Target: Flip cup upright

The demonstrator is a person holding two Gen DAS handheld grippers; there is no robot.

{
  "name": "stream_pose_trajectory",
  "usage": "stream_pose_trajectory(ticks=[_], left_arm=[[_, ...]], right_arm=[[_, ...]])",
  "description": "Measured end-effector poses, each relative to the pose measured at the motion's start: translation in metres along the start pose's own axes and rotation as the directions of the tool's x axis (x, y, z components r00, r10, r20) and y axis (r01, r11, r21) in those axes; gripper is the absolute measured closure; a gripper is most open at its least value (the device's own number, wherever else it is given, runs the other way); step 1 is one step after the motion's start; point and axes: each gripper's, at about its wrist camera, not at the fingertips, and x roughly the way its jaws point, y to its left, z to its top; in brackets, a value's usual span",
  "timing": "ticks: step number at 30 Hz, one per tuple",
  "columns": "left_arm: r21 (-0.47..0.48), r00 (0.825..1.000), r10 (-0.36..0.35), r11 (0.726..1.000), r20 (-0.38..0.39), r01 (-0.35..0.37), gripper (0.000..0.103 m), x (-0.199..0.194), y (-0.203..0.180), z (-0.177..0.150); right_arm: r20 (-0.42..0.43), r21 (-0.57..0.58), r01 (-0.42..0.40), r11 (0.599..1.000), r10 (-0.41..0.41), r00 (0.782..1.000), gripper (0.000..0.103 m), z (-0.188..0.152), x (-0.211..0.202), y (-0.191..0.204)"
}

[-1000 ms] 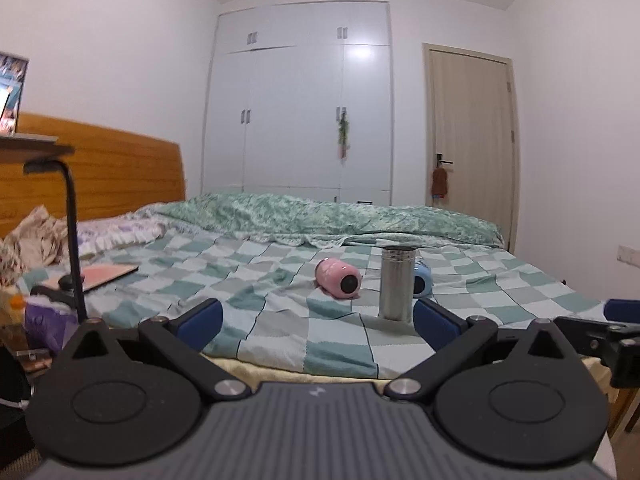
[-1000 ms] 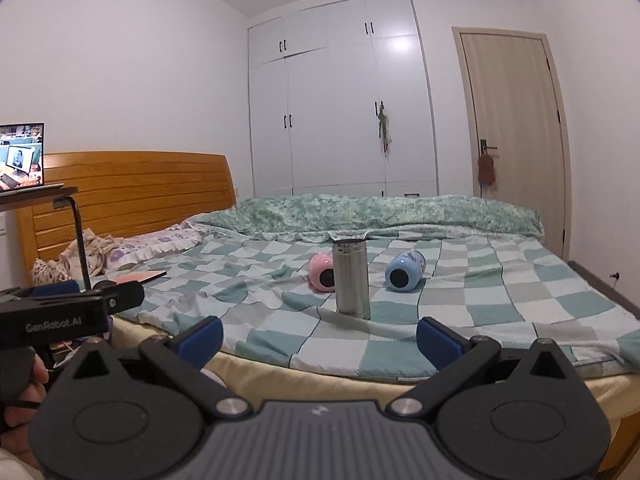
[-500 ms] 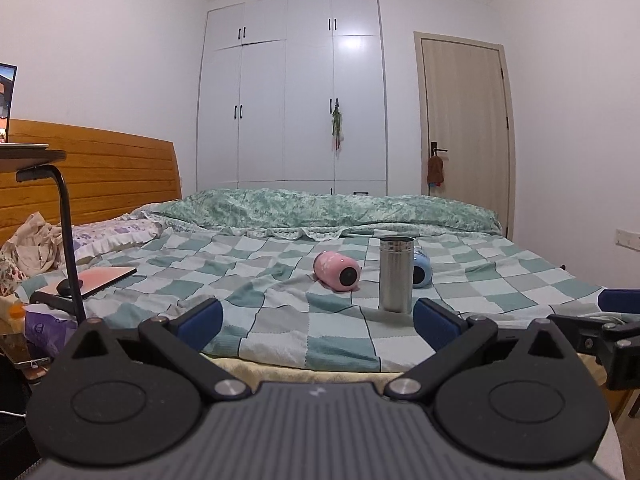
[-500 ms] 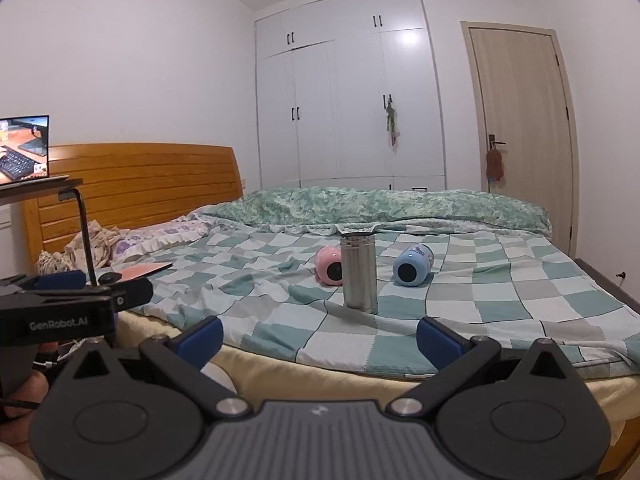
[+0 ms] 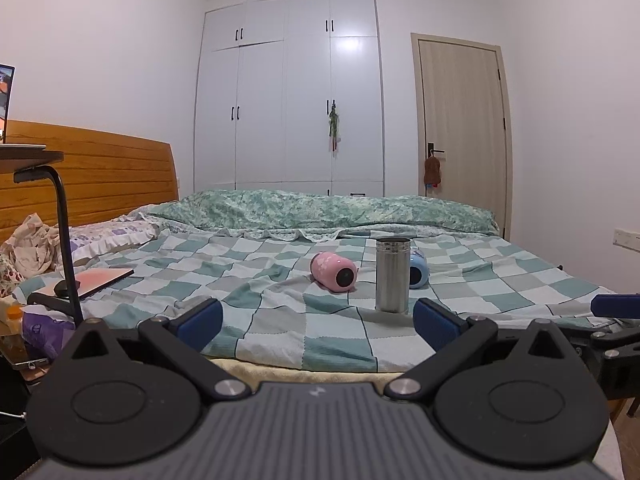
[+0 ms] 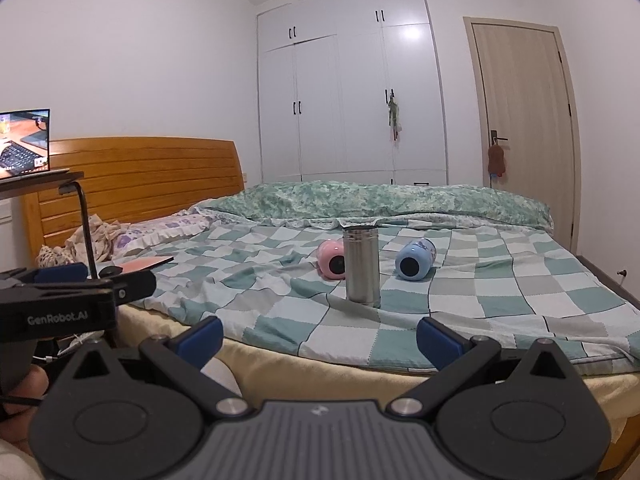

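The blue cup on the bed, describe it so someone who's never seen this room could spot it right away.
Start at the bed with the green-and-white checked blanket. Near its middle stands an upright steel tumbler, with a cup lying on its side at either hand. The blue cup is the one toward the door side, dark round end facing the camera; its twin, the pink cup, lies toward the headboard.

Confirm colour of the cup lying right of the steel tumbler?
Light blue cup, dark opening facing the camera; clearest in the right wrist view, beside the steel tumbler.
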Motion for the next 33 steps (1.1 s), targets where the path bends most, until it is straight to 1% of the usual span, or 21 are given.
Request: stream_pose_trajectory(ticks=[20,33], left_arm=[[-0.007,1.000,-0.006,1.000,-0.005,0.006,0.000,-0.0003,-0.0007,-0.0011],[-0.004,1.000,-0.009,1.000,-0.005,0.009,0.000,-0.0011,-0.0003,-0.0020]], right_arm=[[-0.012,0.020,0.001,1.000,-0.001,1.000,0.000,-0.0016,0.0012,-0.0018],[-0.014,0.012,-0.005,1.000,0.005,1.000,0.000,-0.0011,0.0024,-0.0032]])
